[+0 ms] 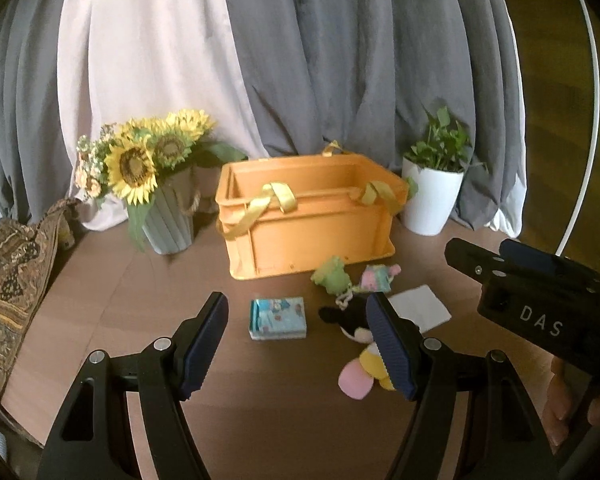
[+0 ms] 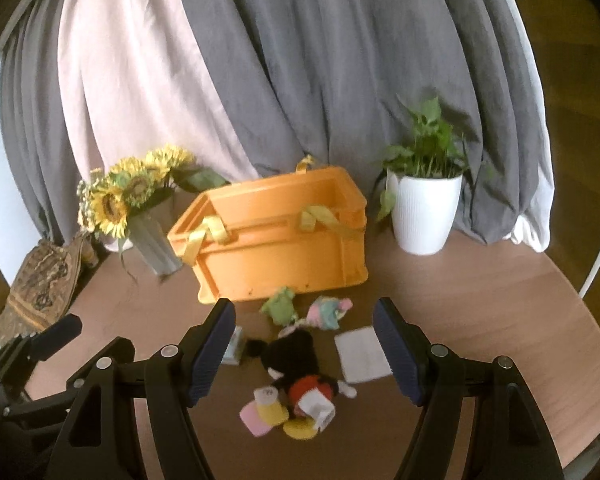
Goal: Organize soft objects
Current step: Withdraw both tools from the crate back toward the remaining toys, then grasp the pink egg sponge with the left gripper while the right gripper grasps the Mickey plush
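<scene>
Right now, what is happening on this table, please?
A person holds two grippers above a round table, and both are open and hold nothing. The left gripper hovers near a small blue packet; the right gripper hovers over a mouse doll. A green toy, a pastel toy and a white cloth lie in front of the orange crate. Nothing shows inside the crate.

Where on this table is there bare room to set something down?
Bare table lies right of the white cloth, below the white plant pot, and left of the tissue pack toward the sunflower vase. Toys crowd the orange crate's front.
</scene>
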`<control>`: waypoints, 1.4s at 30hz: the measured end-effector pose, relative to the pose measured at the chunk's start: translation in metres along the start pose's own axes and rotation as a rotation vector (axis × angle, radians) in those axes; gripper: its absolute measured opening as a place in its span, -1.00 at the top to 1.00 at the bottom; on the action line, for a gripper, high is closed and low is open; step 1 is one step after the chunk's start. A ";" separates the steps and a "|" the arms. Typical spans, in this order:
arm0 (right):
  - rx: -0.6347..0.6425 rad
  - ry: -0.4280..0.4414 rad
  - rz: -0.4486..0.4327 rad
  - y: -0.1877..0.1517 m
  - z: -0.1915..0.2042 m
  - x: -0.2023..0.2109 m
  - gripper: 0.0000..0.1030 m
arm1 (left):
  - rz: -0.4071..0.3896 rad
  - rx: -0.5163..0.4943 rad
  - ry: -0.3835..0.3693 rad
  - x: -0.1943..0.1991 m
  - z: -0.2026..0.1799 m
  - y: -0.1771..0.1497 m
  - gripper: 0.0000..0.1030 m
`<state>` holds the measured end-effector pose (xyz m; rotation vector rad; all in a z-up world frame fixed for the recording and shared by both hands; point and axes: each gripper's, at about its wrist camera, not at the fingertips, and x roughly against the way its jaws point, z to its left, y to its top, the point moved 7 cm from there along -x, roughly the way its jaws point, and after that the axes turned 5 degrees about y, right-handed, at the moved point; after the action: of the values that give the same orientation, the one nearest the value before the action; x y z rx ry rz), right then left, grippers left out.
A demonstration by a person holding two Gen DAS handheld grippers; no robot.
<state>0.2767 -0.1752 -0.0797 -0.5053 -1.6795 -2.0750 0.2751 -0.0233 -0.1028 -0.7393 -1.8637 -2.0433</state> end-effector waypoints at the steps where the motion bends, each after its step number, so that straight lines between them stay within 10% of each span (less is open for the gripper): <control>1: -0.001 0.002 0.006 -0.002 -0.001 -0.001 -0.40 | 0.006 -0.004 -0.002 -0.001 -0.002 -0.003 -0.38; 42: -0.035 0.042 0.239 -0.086 -0.029 -0.083 -0.27 | 0.224 -0.131 -0.121 -0.084 -0.050 -0.088 -0.26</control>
<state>0.3001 -0.1802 -0.2005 -0.6366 -1.4825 -1.9314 0.2896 -0.0723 -0.2245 -1.0754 -1.6326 -2.0304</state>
